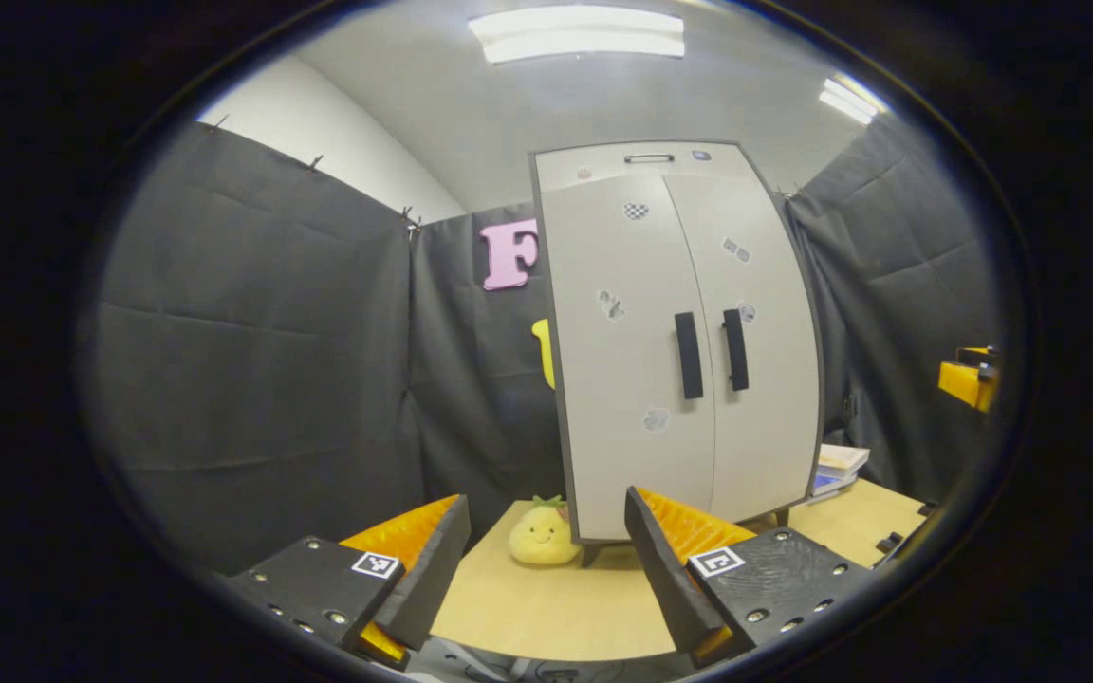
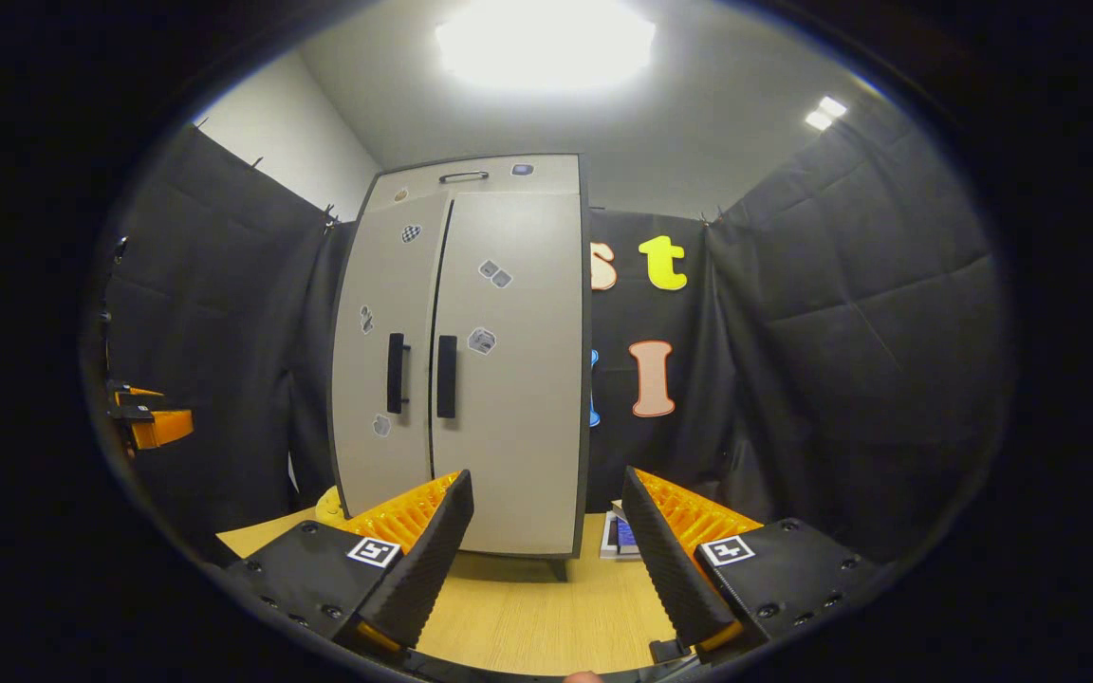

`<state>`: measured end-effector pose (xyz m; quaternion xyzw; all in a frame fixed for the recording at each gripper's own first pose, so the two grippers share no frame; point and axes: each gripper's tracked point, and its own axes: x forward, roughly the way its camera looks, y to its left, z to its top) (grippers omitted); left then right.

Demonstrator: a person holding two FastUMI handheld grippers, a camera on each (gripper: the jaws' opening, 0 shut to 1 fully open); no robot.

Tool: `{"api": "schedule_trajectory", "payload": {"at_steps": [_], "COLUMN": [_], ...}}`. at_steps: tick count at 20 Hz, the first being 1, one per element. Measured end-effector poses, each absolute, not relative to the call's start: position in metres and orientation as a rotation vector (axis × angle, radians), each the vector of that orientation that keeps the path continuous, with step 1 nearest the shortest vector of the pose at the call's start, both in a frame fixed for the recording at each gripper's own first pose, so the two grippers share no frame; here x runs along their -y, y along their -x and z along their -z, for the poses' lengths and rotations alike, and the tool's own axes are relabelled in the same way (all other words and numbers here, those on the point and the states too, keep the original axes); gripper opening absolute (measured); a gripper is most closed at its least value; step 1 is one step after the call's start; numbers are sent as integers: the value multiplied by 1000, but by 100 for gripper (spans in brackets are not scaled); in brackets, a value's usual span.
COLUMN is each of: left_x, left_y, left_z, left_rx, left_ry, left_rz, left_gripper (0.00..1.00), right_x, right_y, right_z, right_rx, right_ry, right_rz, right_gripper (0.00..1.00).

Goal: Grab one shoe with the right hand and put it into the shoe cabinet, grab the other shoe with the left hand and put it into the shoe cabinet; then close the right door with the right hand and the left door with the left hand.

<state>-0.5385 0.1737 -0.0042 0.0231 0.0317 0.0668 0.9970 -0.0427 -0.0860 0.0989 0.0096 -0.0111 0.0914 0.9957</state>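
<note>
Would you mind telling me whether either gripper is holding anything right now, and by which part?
Nothing is held. The left gripper and right gripper are both open with empty gaps, facing the closed cabinet.

Cloth-walled recording booth (image 1: pixel 252 332), cabinet (image 1: pixel 679 341)

I can read no text from here. The stickers on the shoe cabinet (image 1: pixel 679 332) doors are too small to make out, and the tool (image 1: pixel 546 560) blocks carry square coded markers, perhaps tracking tags, bearing no words.
</note>
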Motion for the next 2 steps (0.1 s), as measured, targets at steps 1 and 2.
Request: {"api": "schedule_trajectory", "payload": {"at_steps": [1,2], "left_x": [-175,-176], "left_y": [538,538], "left_z": [4,4], "left_rx": [-63,-62], "left_ry": [-47,-48], "left_rz": [-136,-138], "left_gripper": [93,93], "right_x": [85,85], "right_y": [43,42], "right_z": [-100,-100], "right_rx": [24,24], "right_ry": [-18,-16], "right_rz": [-181,-180], "right_gripper": [99,99]}}
